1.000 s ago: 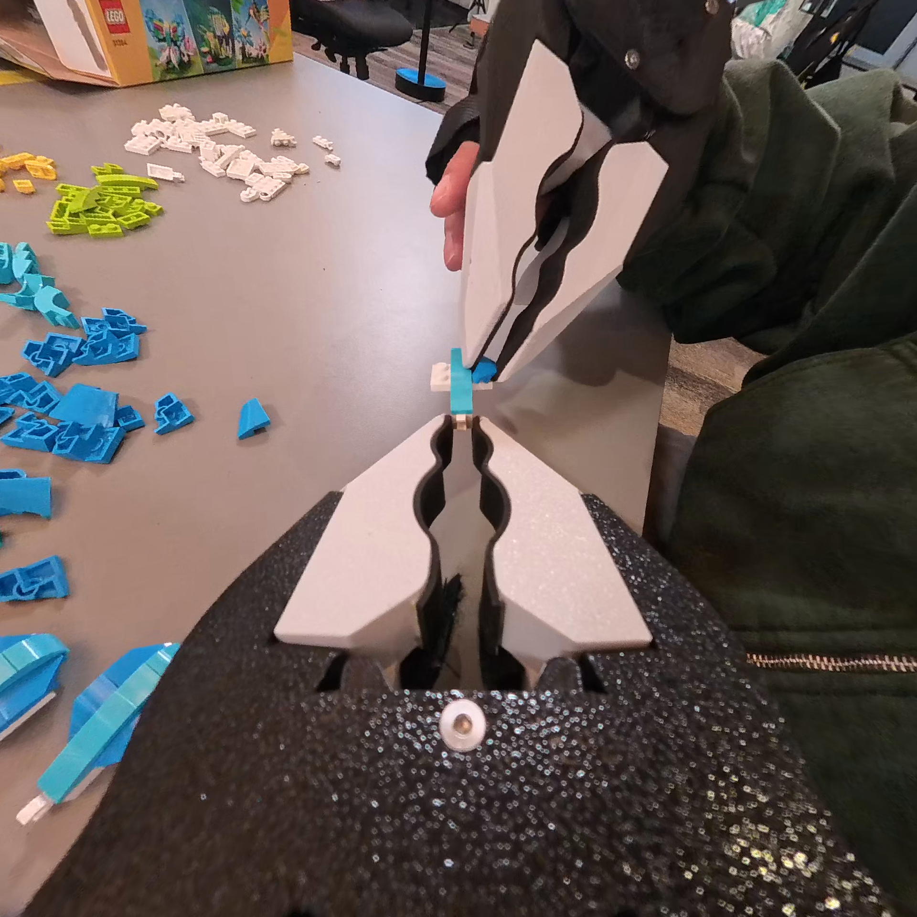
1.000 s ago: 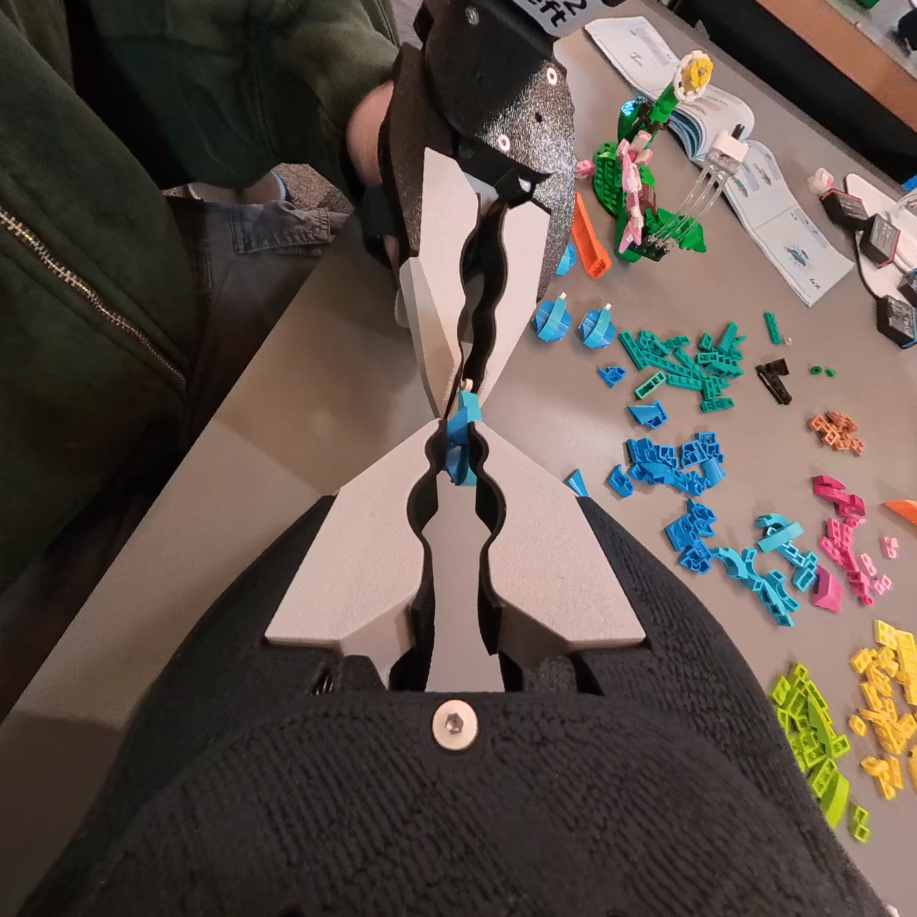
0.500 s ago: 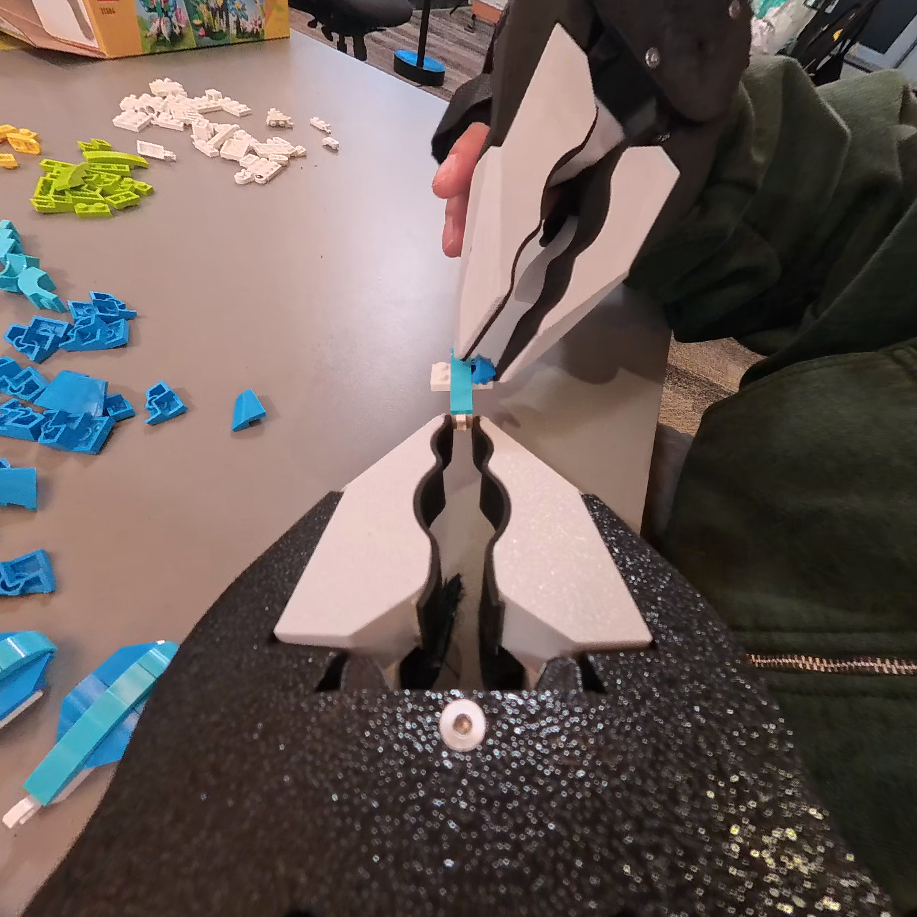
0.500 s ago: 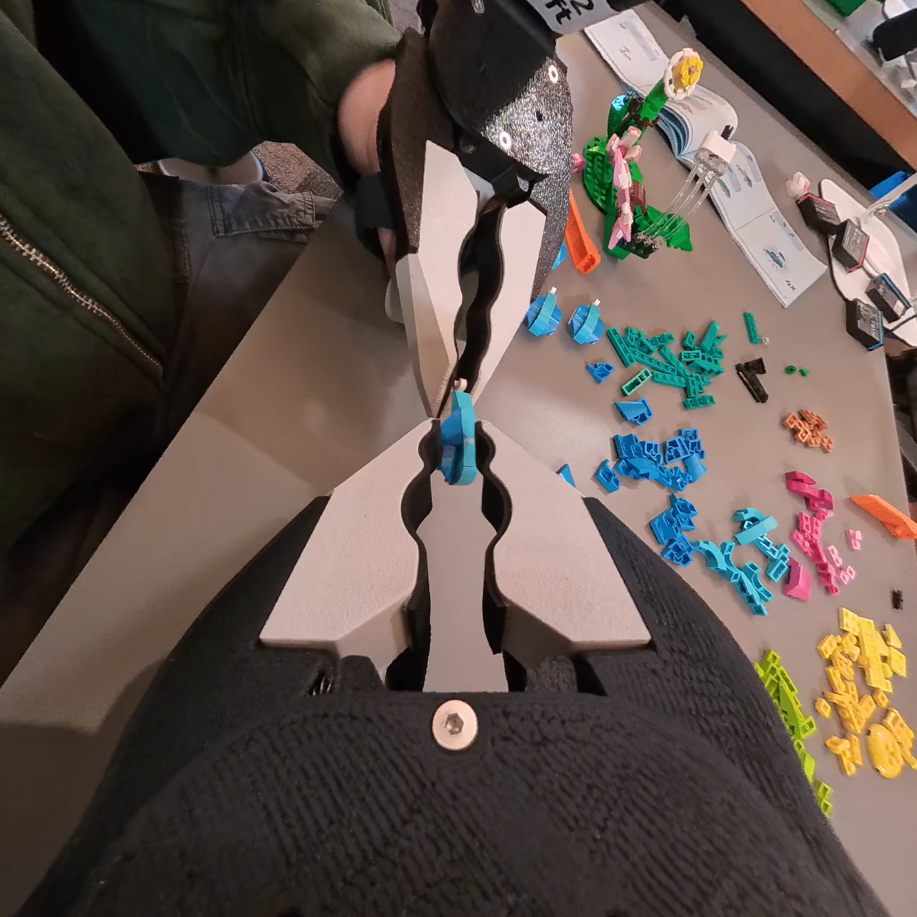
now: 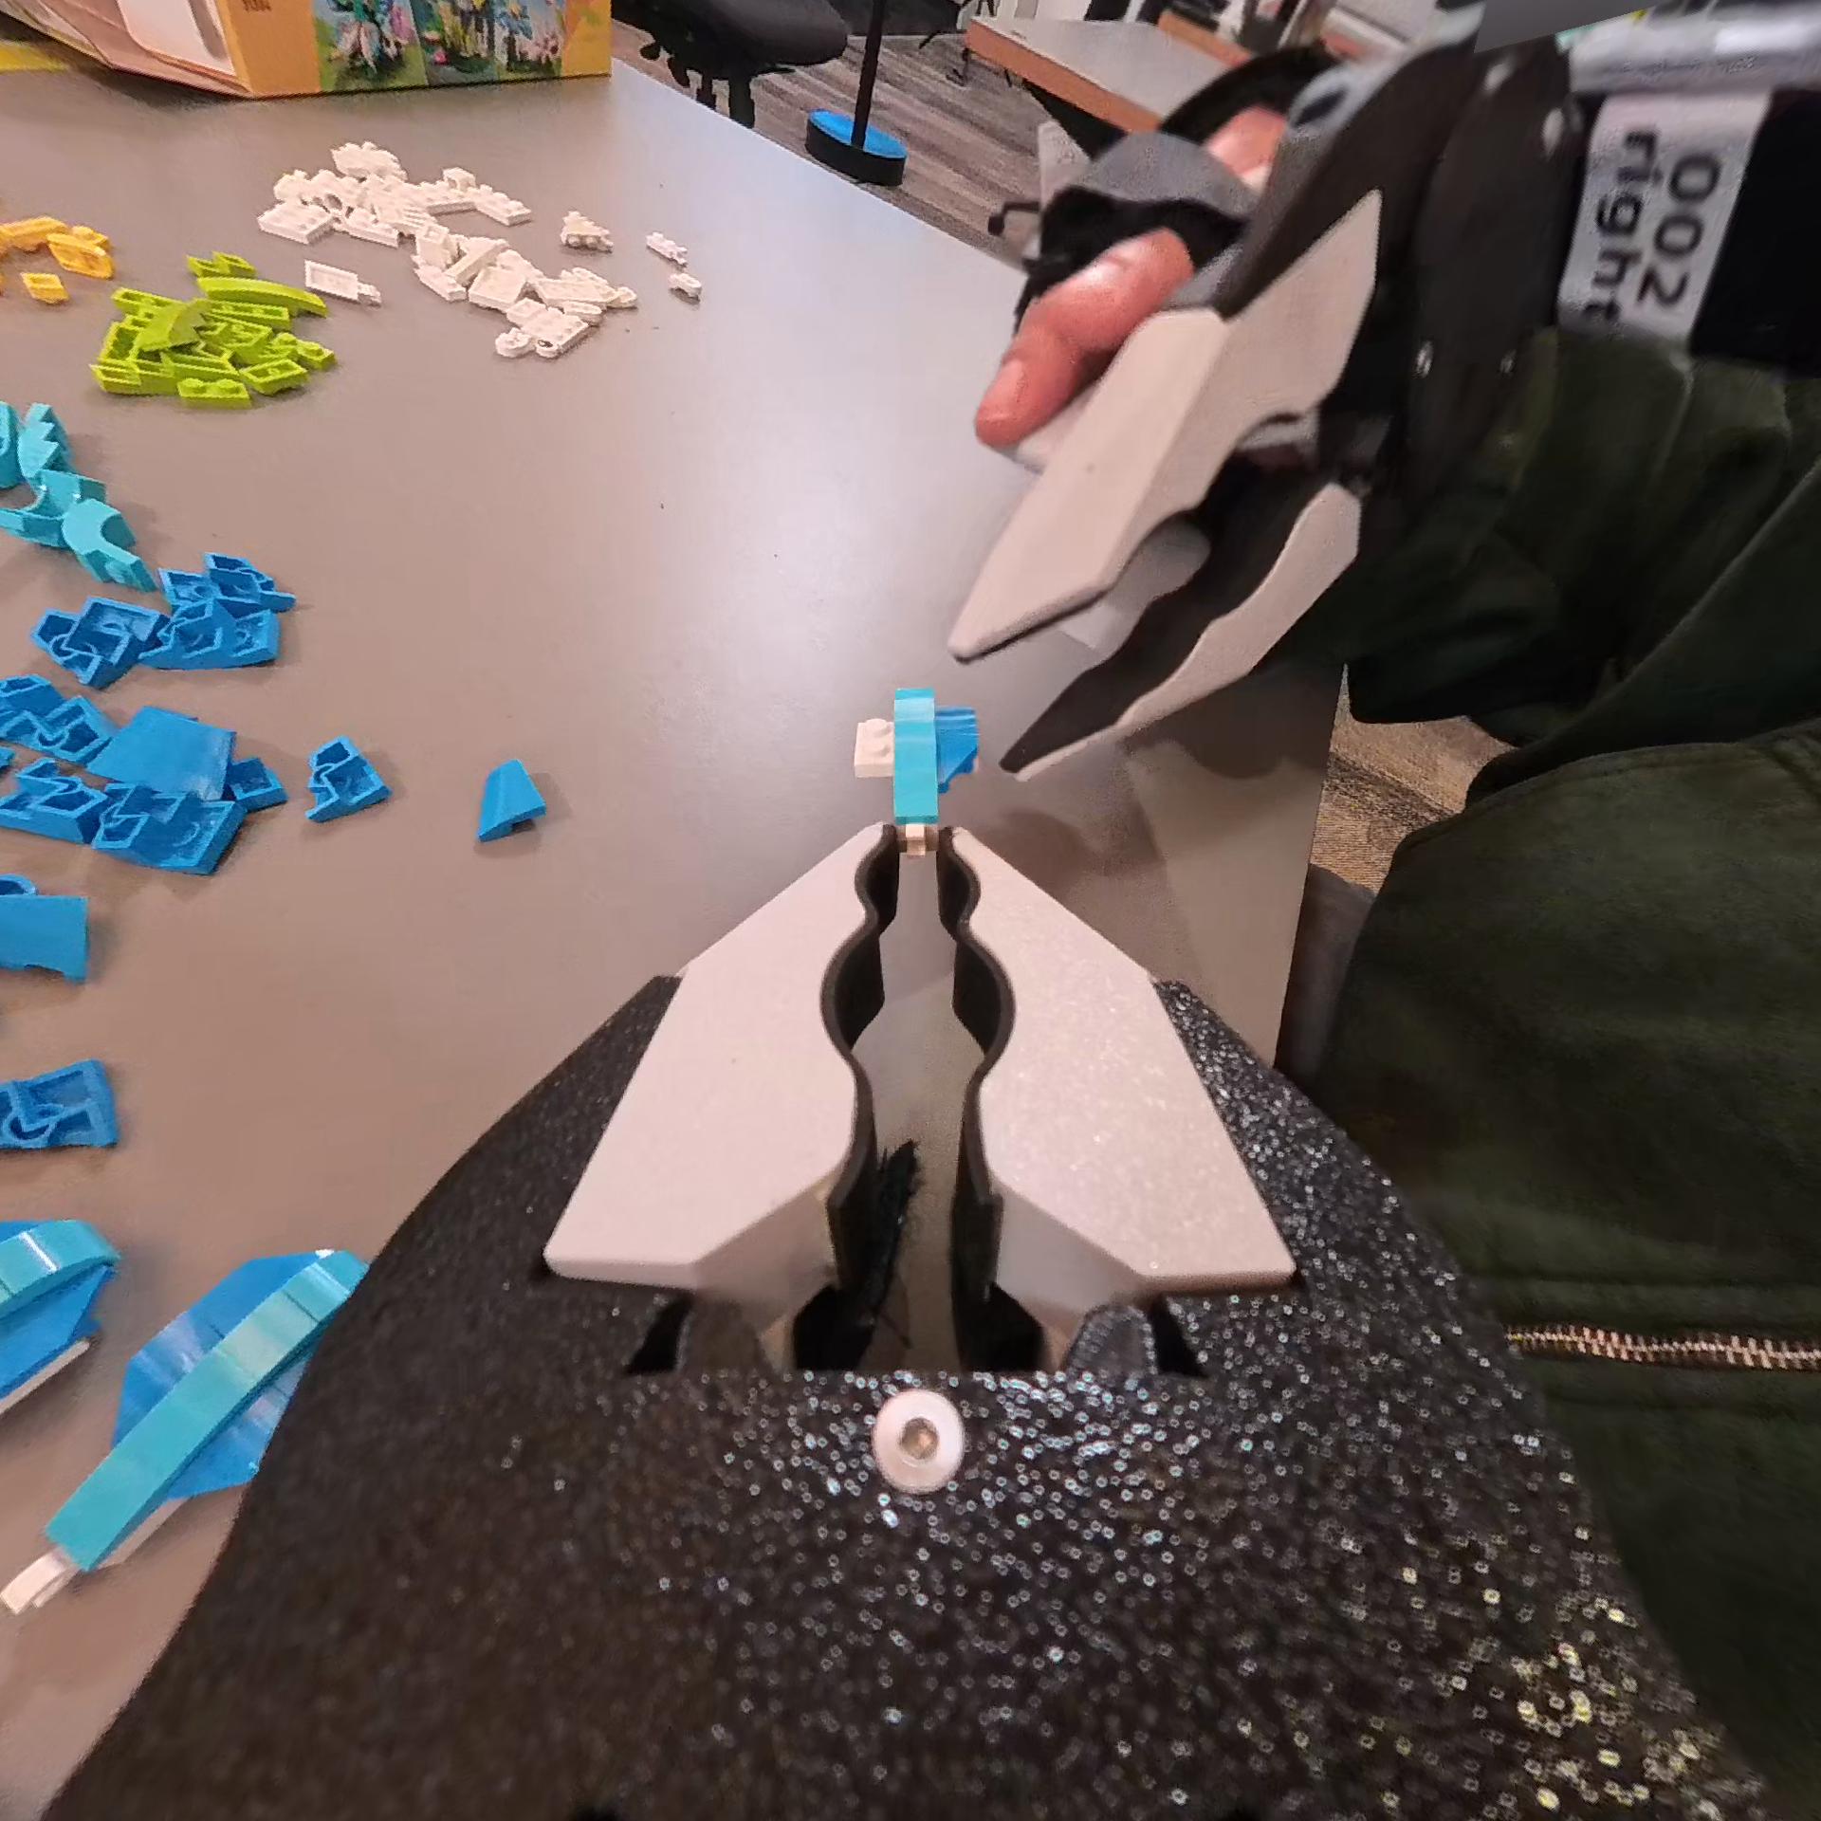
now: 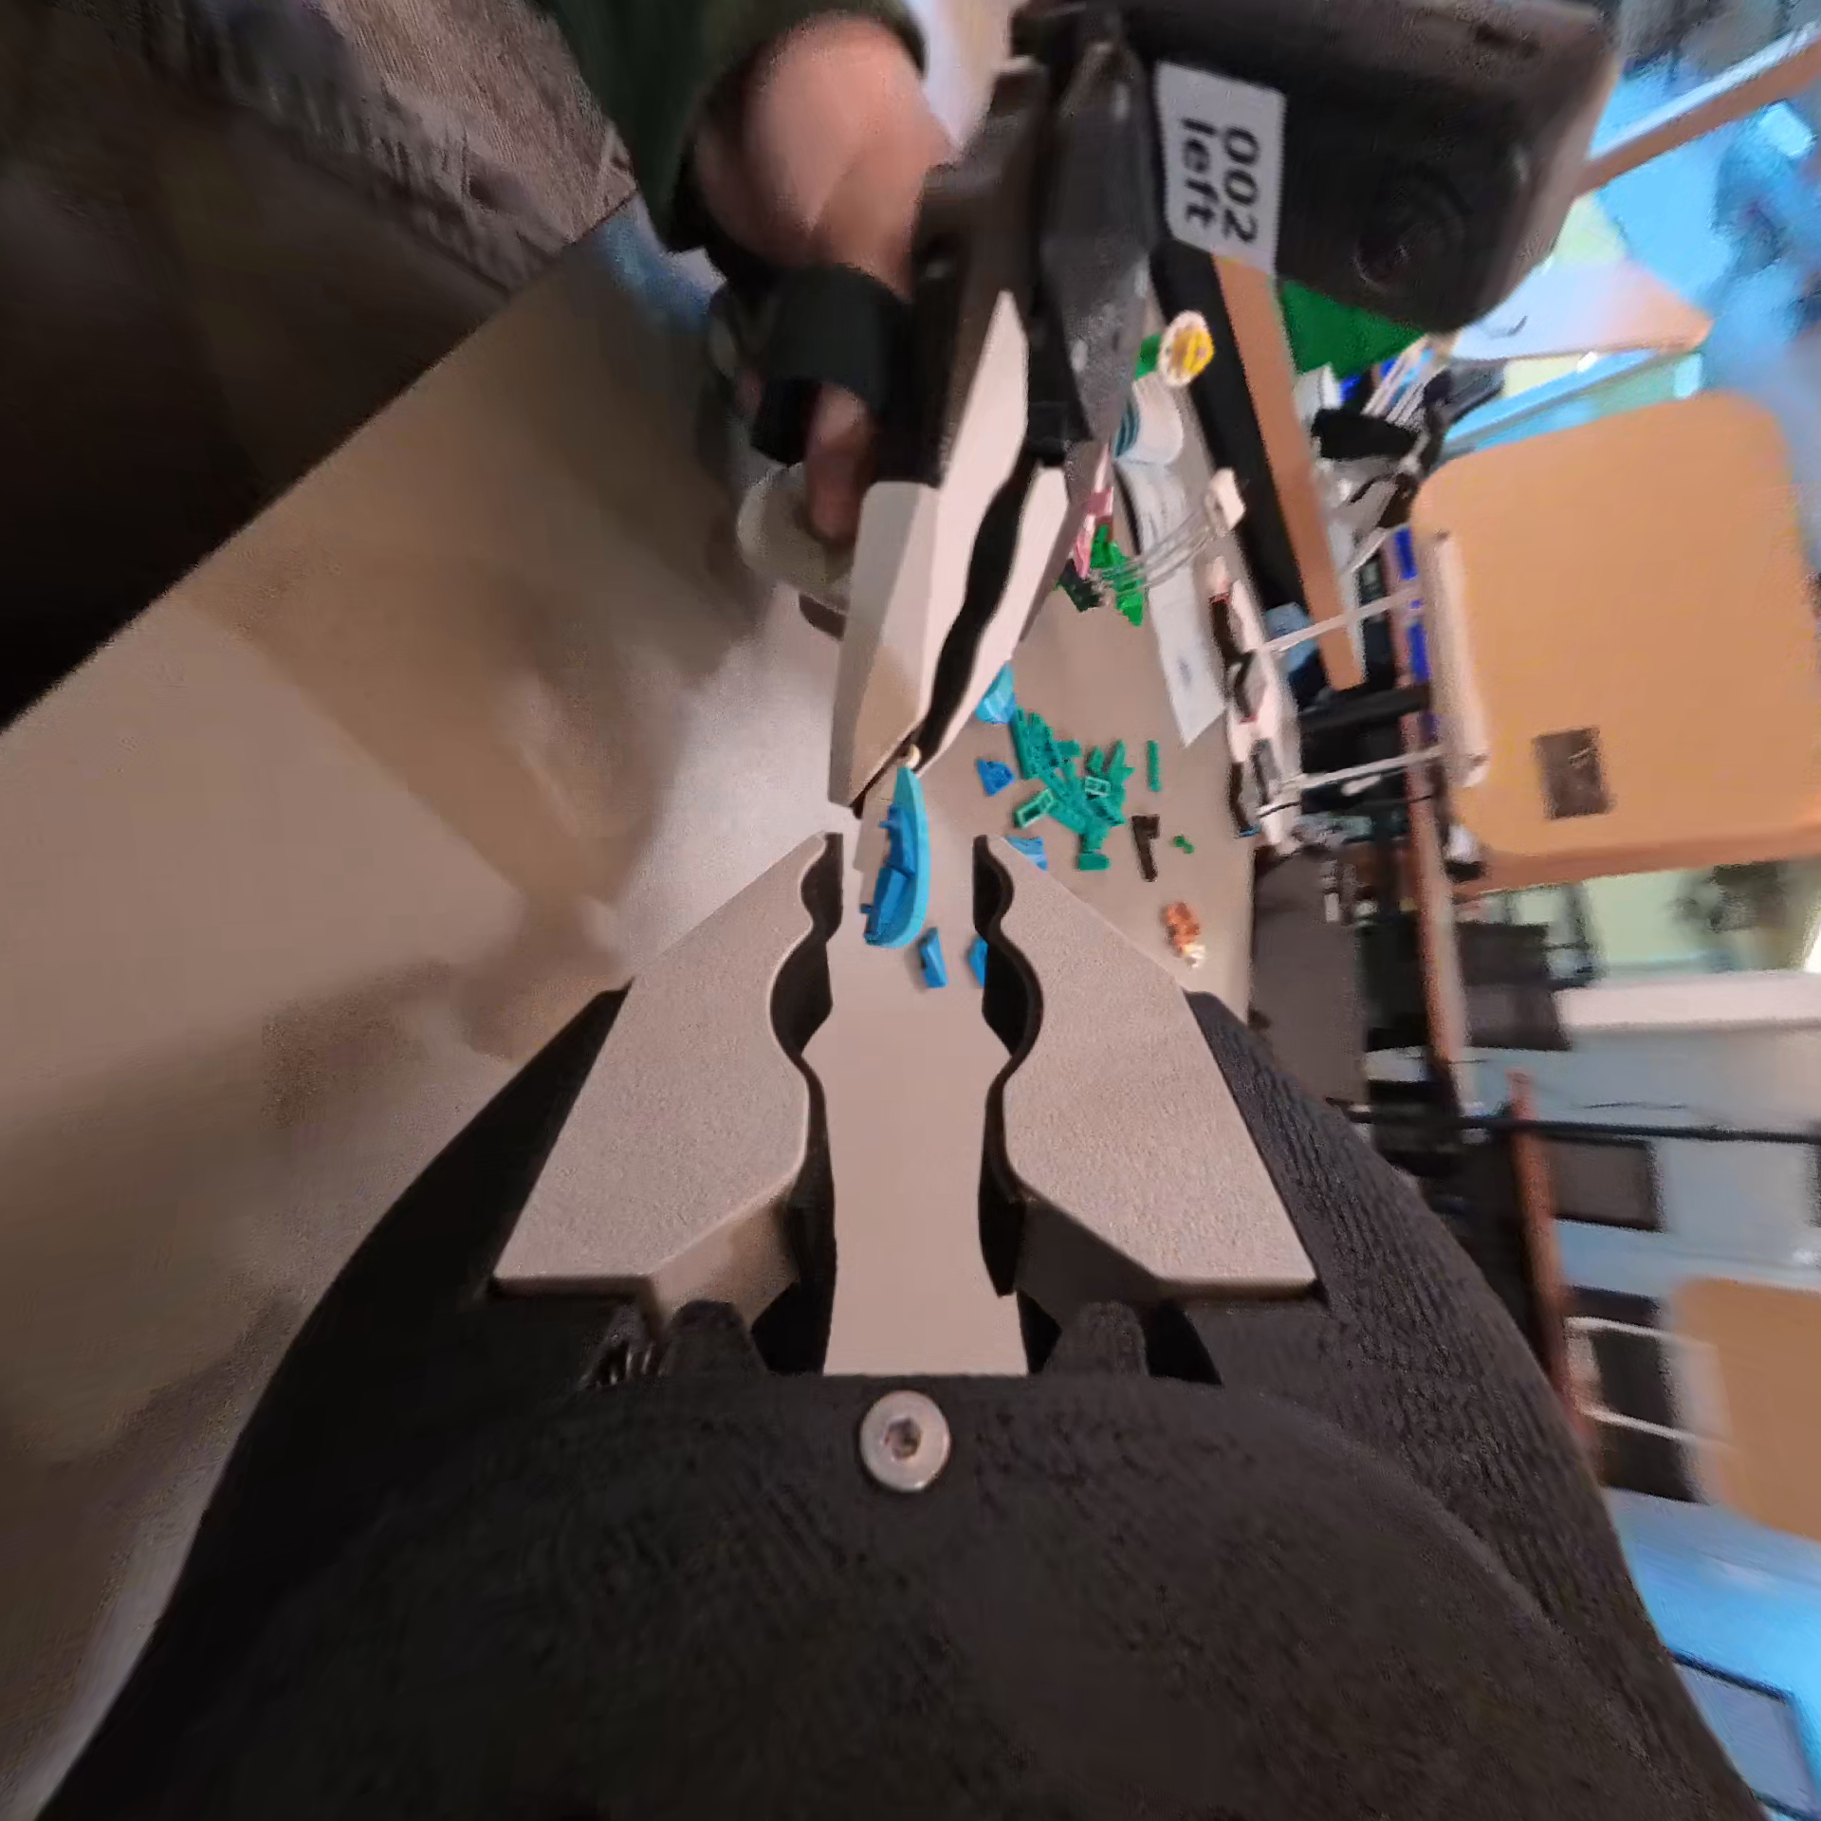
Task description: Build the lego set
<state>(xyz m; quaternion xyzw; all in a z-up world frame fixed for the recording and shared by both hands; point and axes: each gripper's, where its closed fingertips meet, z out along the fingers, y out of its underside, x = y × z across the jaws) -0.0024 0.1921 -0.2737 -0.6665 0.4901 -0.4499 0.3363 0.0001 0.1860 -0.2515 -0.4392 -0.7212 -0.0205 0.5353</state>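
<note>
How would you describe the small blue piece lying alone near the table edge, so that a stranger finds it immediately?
On the grey table, look just left of the left hand-held gripper. There lies a single blue wedge piece, right of the blue pile. Unlike those heaped pieces, it lies apart and touches nothing else.

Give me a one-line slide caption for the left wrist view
Left gripper pinches a small blue and white lego assembly above the grey table, right gripper open beside it.

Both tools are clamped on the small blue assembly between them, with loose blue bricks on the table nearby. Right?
Not quite. Only the left tool clamps the small blue assembly; in the right wrist view the right tool is open and apart from it. Loose blue bricks do lie nearby on the table.
</note>
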